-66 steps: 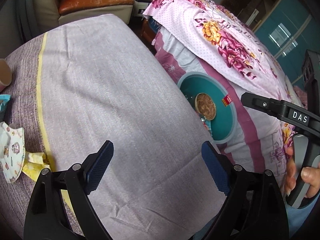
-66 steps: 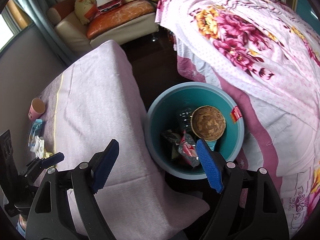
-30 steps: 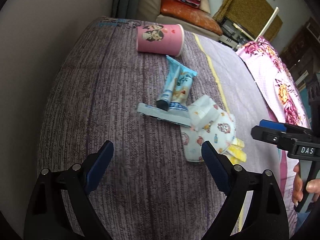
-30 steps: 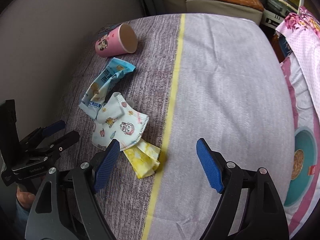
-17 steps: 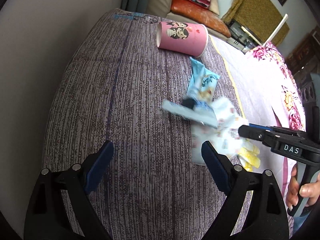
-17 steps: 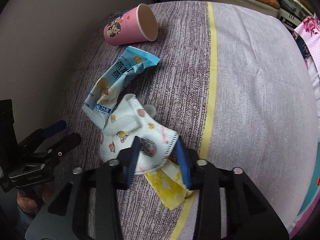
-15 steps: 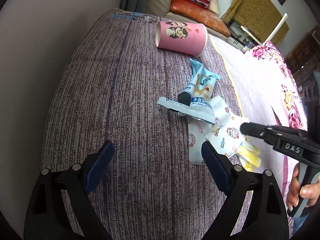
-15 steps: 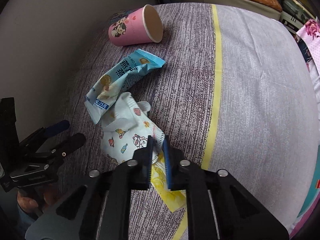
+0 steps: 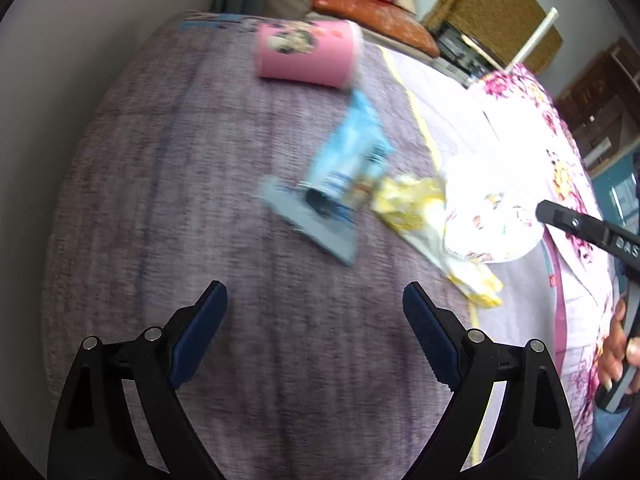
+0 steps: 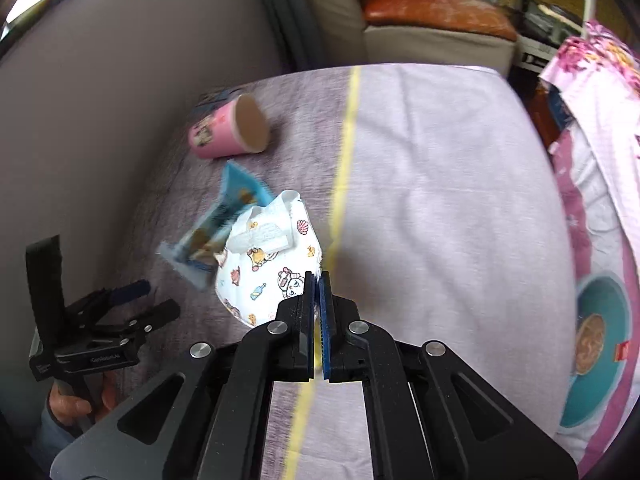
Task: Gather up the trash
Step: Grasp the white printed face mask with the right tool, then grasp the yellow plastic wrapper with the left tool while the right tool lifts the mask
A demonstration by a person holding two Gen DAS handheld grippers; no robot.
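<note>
Two wrappers and a pink cup lie beside the tong-pinched mask.

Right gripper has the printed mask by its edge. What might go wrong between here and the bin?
1. The right gripper pinches only the rim of the child's face mask, so it may slip out during the carry.
2. The yellow wrapper lies against the mask and may drag along, then drop off the bed.
3. The teal bin sits on the floor beyond the bed edge; a loosely swinging mask could miss it.
</note>
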